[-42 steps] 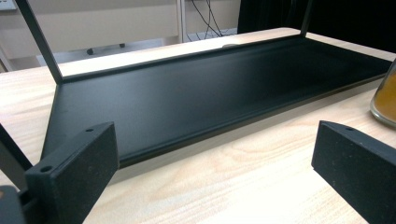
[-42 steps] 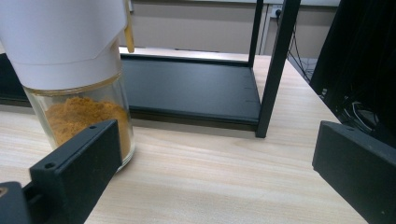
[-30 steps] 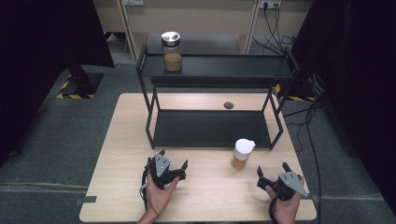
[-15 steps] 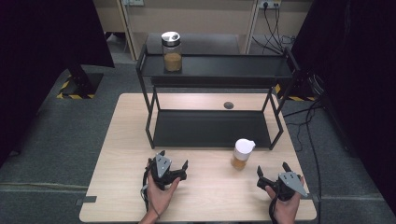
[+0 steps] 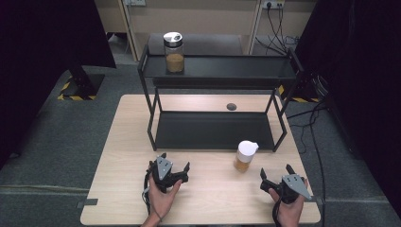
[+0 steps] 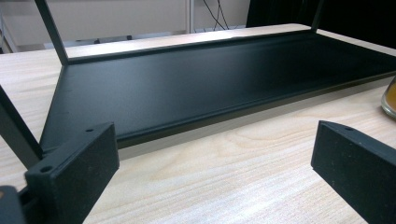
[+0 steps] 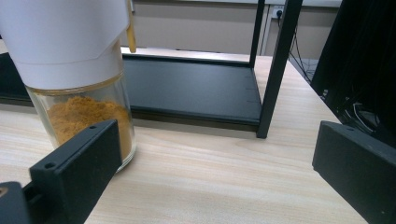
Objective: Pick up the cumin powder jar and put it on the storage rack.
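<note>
I see the wooden table (image 5: 123, 156) carrying the black two-tier rack (image 5: 213, 130). The white-capped spice jar (image 5: 246, 156) stands upright on the table just before the rack's lower shelf — near my right gripper (image 5: 276, 177), whose jaws gape wide, empty. My left gripper (image 5: 175, 168) rests well apart — jaws equally spread, holding nothing.

A lab: black curtains (image 5: 42, 42), hazard-taped stand (image 5: 78, 87).

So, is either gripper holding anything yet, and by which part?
Nothing. Left gripper and right gripper are both open and empty; the white-capped jar stands untouched.
</note>
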Demonstrator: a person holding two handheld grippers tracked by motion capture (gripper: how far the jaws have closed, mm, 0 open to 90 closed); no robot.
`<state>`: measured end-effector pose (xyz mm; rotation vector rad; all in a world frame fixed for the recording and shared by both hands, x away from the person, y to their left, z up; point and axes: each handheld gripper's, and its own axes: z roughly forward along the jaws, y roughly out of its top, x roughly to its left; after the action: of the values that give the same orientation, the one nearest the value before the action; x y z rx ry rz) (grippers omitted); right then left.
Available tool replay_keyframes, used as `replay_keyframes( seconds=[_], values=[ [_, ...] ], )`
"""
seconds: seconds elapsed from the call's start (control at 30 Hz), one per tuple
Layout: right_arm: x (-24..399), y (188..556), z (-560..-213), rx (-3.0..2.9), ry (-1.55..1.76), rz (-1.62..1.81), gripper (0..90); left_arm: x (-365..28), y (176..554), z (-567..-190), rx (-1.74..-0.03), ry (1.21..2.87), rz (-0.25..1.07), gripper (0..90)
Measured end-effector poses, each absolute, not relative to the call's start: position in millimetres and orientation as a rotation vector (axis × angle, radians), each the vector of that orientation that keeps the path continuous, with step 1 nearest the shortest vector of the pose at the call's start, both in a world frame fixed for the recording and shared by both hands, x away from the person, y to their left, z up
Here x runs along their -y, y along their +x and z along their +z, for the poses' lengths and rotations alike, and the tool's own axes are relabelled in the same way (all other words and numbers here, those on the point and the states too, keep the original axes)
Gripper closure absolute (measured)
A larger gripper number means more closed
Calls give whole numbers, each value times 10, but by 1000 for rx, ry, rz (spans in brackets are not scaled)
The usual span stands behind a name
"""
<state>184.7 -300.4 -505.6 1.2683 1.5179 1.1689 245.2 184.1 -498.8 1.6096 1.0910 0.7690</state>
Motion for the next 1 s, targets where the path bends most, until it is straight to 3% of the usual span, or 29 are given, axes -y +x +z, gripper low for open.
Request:
replay_keyframes(
  seconds=[1.0],
  values=[
    [3006,1845,-5058,-1517,1267,1170,15,-1846,2443,-4991,-1095,1603,770,0]
  ],
)
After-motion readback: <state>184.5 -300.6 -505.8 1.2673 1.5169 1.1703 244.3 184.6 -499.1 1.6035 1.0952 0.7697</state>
